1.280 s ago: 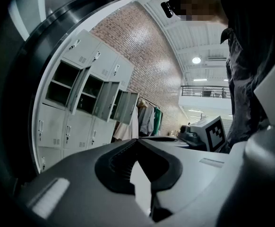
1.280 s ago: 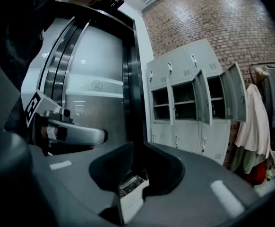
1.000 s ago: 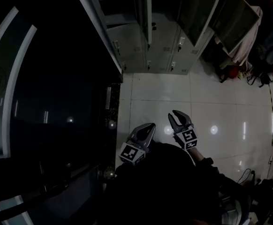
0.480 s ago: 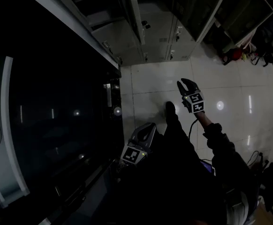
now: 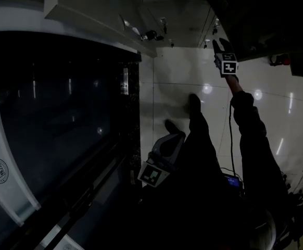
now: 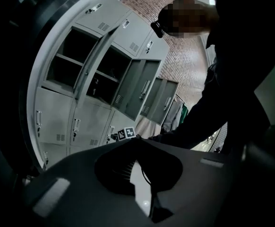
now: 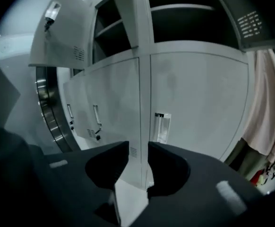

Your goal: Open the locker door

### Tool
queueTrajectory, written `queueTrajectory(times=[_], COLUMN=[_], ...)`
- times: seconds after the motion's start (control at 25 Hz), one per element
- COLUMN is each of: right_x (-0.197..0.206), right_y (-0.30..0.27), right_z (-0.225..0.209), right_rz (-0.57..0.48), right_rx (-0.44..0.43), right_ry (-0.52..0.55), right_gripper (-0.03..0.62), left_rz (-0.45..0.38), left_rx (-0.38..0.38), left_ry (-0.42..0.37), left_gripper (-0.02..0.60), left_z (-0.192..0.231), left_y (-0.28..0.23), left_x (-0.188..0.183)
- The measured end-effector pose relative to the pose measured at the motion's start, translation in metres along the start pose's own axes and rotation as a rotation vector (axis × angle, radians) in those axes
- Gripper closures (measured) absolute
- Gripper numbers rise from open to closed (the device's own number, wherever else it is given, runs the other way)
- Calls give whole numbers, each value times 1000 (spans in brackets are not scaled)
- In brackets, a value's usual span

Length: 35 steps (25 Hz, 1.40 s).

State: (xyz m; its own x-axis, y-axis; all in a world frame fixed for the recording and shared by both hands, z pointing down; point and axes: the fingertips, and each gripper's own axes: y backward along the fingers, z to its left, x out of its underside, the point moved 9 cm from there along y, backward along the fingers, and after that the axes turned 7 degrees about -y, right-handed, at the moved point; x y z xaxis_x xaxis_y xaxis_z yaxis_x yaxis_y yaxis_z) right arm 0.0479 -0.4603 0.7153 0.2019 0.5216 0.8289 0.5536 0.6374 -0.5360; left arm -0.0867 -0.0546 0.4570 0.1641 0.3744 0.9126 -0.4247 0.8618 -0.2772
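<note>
A grey bank of lockers (image 6: pixel 81 103) stands ahead, several upper doors hanging open. In the right gripper view a closed lower locker door (image 7: pixel 199 108) with a recessed handle (image 7: pixel 162 126) fills the middle, right of a vertical post (image 7: pixel 140 79). My right gripper (image 7: pixel 138 148) is close in front of it; its jaws are opening with nothing between them. In the head view the right gripper (image 5: pixel 219 43) reaches far out on a stretched arm toward the locker bases. My left gripper (image 5: pixel 167 142) hangs low beside the body, and in its own view the left gripper (image 6: pixel 133 141) has its tips together.
A large dark glass-fronted unit (image 5: pixel 63 129) fills the left. An open locker door (image 7: pixel 66 32) juts out at the upper left. Pale cloth (image 7: pixel 265 122) hangs right of the lockers. The floor (image 5: pixel 177 82) is glossy white tile, with the person's shoes (image 5: pixel 194 103) on it.
The right gripper has moved forward and away from the body toward the lockers, arm extending. The head view has swung. The left gripper stays low near the body.
</note>
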Motion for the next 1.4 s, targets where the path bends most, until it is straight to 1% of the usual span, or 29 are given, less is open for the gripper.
queueTrajectory(times=[0.04, 0.12, 0.32, 0.4, 0.48, 0.56, 0.64, 0.8, 0.88, 0.96, 1.04, 1.12, 1.2, 1.28, 1.4], right_x=[0, 2, 14, 18, 22, 25, 27, 32, 38, 49, 69, 89, 99, 101, 105], right_y=[-8, -14, 1, 7, 10, 11, 11, 12, 22, 48, 84, 121, 152, 187, 253], right_z=[-7, -14, -16, -17, -18, -19, -22, -27, -30, -33, -33, -25, -13, 7, 67], right_rz=[-2, -1, 9, 14, 19, 24, 28, 33, 31, 26, 38, 68, 79, 43, -26], right_rx=[5, 12, 16, 16, 15, 12, 8, 8, 23, 58, 96, 96, 91, 83, 35], right_ry=[4, 7, -2, -6, -8, -10, -10, -12, -21, -41, -61, -41, -2, 15, 12], right_gripper=[477, 442, 388, 388, 421, 439, 444, 447, 451, 447, 459, 462, 462, 462, 464], left_rz=[6, 28, 71, 73, 75, 86, 84, 71, 72, 60, 38, 10, -21, -51, -79], left_rx=[3, -9, -89, -102, -107, -98, -74, -3, 33, 66, 96, 119, 134, 143, 151], left_ry=[-4, 1, 63, 79, 96, 112, 112, 67, 44, 20, 2, -7, -19, -45, -77], left_gripper=[575, 575, 575, 575, 575, 575, 575, 575, 575, 575, 575, 575, 575, 575, 575], left_z=[-2, 0, 12, 14, 16, 17, 15, 6, 0, -6, -15, -27, -38, -49, -67], left_y=[-3, -9, -24, -28, -32, -35, -40, -43, -40, -32, -19, -1, 17, 39, 82], left_x=[-1, 0, 5, 8, 9, 12, 14, 13, 14, 16, 19, 23, 28, 34, 47])
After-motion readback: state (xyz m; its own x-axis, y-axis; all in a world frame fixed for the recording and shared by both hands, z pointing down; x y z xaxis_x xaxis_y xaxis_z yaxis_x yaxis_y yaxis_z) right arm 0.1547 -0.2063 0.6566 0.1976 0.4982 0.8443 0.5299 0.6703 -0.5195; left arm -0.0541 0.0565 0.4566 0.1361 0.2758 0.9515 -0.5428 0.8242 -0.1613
